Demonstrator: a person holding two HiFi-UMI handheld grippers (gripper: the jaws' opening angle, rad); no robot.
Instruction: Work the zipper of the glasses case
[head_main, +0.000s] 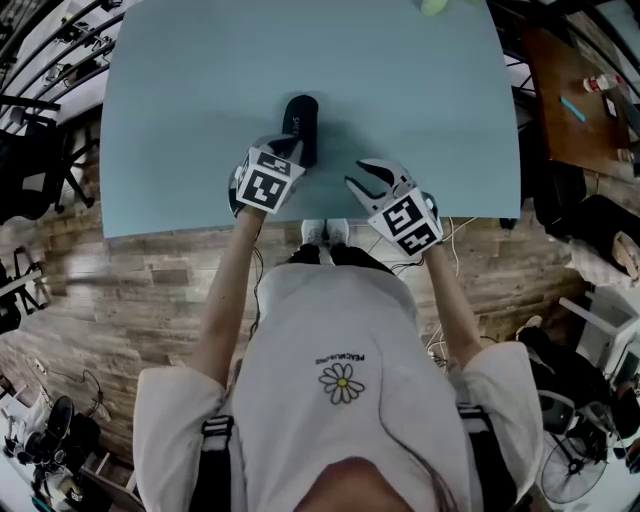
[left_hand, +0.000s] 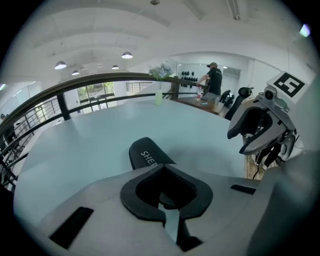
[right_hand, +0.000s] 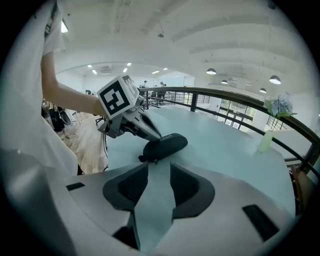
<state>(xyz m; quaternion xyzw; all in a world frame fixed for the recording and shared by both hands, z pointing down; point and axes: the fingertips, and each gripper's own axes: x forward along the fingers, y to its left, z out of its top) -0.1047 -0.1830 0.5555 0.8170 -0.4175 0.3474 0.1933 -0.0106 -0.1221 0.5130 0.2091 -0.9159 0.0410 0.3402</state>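
Head view: black glasses case (head_main: 302, 120) lies on the pale blue table (head_main: 190, 90), near the front edge. The left gripper (head_main: 291, 150) is at its near end; the right gripper (head_main: 360, 181) is off to the side, apart from it.

Left gripper view: jaws clenched on the case's end — case body runs away beyond the tips.

Right gripper view: jaws spread, nothing between them — case just beyond.

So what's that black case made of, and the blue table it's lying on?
The glasses case looks like a soft, matte black shell, probably fabric or faux leather: rounded edges, no glare, white printed lettering. The table seems smooth, matte pale-blue laminate or painted board: even colour, no grain. Neither is certain.
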